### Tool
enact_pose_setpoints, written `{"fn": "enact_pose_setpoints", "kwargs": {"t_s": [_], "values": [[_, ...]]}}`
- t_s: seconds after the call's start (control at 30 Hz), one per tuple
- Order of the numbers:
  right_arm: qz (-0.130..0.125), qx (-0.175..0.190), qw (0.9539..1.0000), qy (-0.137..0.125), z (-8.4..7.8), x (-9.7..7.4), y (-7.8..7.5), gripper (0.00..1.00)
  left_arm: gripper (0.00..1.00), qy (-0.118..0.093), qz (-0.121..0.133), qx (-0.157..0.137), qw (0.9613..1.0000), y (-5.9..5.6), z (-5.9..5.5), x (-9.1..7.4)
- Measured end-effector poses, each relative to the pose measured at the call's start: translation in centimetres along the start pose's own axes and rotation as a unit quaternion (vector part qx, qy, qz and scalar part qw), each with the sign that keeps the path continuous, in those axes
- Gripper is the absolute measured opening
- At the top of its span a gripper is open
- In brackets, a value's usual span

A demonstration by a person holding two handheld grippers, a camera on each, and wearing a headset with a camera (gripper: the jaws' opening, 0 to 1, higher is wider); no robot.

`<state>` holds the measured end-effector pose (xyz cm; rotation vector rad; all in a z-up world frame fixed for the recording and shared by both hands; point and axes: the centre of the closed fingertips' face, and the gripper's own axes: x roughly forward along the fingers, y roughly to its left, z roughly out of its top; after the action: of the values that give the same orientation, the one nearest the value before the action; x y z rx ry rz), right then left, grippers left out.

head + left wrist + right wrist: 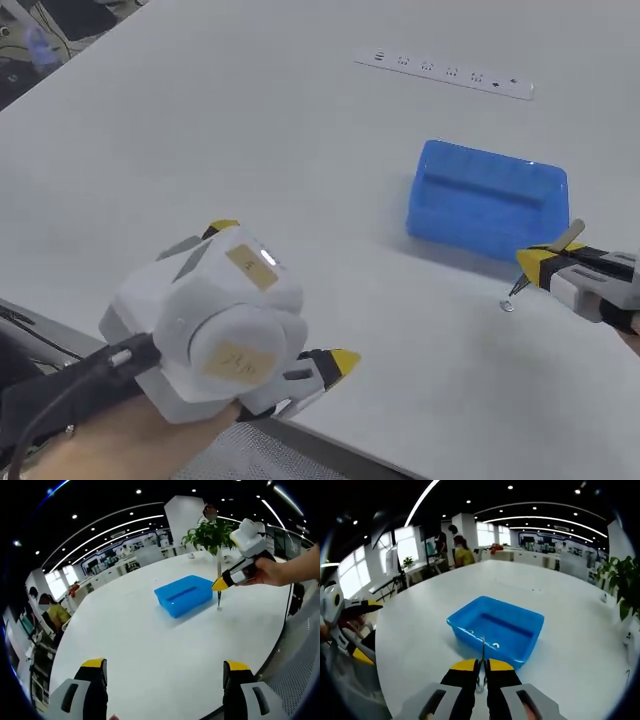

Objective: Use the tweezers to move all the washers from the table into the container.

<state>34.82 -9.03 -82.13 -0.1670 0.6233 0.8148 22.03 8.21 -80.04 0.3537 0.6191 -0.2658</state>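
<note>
A blue container (487,200) stands on the white table (300,150), right of centre. My right gripper (538,263) is shut on thin tweezers (517,285), whose tips point down at a small washer (508,306) on the table just in front of the container. In the right gripper view the tweezers (482,652) stick out between the closed jaws toward the container (495,625), which has a couple of washers (495,644) in it. My left gripper (281,294) hovers open and holds nothing over the near table edge. Its view shows the right gripper (216,585) and the washer (218,609).
A white power strip (445,73) lies at the far side of the table. The table's front edge (330,440) runs under my left gripper. People and a potted plant (212,532) stand beyond the table.
</note>
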Motion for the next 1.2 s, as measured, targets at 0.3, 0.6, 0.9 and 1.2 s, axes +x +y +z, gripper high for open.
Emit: {"fn": "enact_pose_setpoints", "kwargs": {"t_s": [0.3, 0.6, 0.9, 1.2], "values": [[-0.007, 0.011, 0.9999, -0.003, -0.68, 0.02, -0.18, 0.03, 0.99, 0.008, 0.005, 0.003, 0.9999, 0.15, -0.31, 0.11], [-0.016, 0.01, 0.9998, -0.008, -0.76, -0.12, -0.14, 0.02, 0.99, 0.009, 0.006, 0.005, 0.9999, 0.15, -0.34, 0.1], [-0.012, 0.003, 0.9999, 0.005, -0.84, -0.15, -0.18, 0.01, 0.99, 0.003, 0.017, 0.009, 0.9998, 0.53, -0.12, -0.08], [-0.004, 0.015, 0.9997, 0.019, -0.93, -0.77, 0.49, 0.02, 0.99, 0.011, 0.012, 0.016, 0.9997, 0.26, -0.4, 0.08]]}}
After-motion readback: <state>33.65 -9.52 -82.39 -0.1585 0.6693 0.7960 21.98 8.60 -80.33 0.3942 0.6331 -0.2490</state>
